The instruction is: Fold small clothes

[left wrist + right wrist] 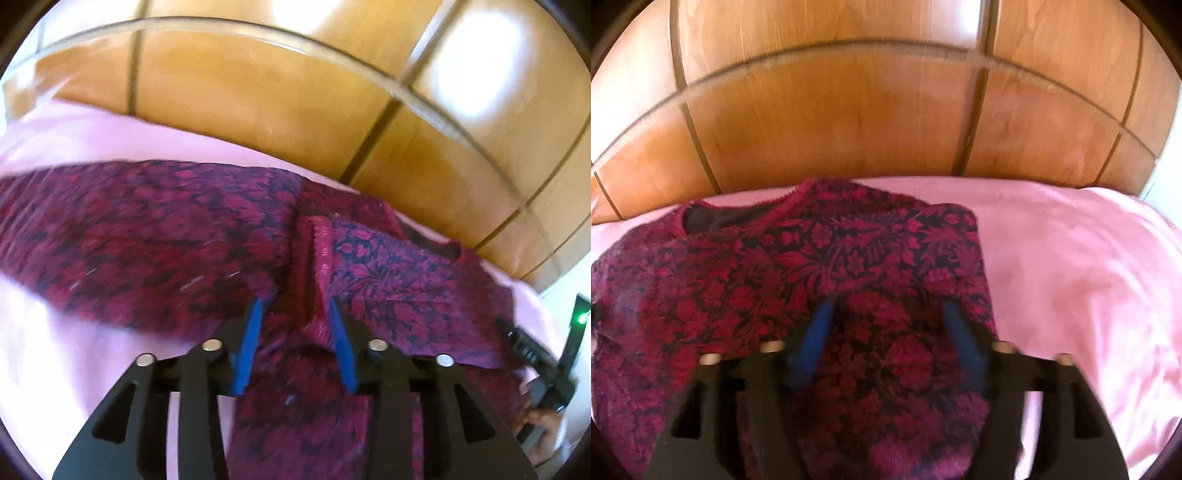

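Garment: a dark red and black floral knit sweater lies spread on the pink bed sheet, neckline toward the wooden headboard.
Left tongs: the left tongs stand released, blue pads apart on either side of a raised ridge of fabric; no pad presses on it.
Right tongs: the right tongs stand wide and released over the sweater's right half, gripping nothing.
Handling: judged soft, limp and fairly thick; it should bunch and drag, not slide stiffly, and it is not fragile.
Where to grip: probably at a hem, sleeve cuff or the sweater's outer edge, pinching all layers so none slips free.
Edges: the sweater's right edge sits well inside the sheet.
Open room: bare sheet to the right gives space to move; the headboard closes off the far side near the neckline.
Blur: both views are smeared, so fine creases are unclear.
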The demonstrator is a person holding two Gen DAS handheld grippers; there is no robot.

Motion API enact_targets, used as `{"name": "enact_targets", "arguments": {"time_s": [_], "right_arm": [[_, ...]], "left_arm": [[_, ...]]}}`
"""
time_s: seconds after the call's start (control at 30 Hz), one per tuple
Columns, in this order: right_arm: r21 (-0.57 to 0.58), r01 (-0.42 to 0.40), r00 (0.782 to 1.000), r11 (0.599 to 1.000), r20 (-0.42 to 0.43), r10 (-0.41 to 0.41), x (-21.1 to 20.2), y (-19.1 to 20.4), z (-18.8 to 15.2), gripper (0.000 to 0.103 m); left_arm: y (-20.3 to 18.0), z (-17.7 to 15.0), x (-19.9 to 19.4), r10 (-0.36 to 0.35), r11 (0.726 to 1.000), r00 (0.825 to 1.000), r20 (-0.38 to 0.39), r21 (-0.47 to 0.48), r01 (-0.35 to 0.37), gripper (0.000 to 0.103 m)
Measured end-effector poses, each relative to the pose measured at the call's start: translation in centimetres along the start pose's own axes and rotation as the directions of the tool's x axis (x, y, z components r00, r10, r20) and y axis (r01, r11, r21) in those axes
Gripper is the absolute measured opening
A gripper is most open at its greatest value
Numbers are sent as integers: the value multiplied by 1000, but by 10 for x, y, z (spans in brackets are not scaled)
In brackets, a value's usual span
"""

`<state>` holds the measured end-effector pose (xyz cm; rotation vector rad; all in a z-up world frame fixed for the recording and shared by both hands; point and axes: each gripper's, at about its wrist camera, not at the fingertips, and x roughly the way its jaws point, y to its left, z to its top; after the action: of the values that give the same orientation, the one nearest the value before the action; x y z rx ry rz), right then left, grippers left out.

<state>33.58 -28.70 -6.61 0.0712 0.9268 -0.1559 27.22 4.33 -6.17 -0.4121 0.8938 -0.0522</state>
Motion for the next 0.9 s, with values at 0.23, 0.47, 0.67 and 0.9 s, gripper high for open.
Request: {"name": "enact_targets", "arguments": {"time_s": [0.23,0.47,0.67,0.9], "right_arm": [[-6,-91,996,996,8,91,-51,10,-48,86],[-89,-135,990,987,-54,130,-66,42,-110,89],[-85,-109,993,990,-51,105,-60,47,-121,96],[-95,-95,995,991,-47,91,-58,49,-122,97]], "left_arm": [[88,-11,-45,32,977,999,28,-210,-25,45],[203,-19,-91,64,878,994,88,-478,-14,45],[268,-9,-110,78,770,981,179,-636,55,45],[303,18,-100,113,688,973,203,-722,71,45]]}}
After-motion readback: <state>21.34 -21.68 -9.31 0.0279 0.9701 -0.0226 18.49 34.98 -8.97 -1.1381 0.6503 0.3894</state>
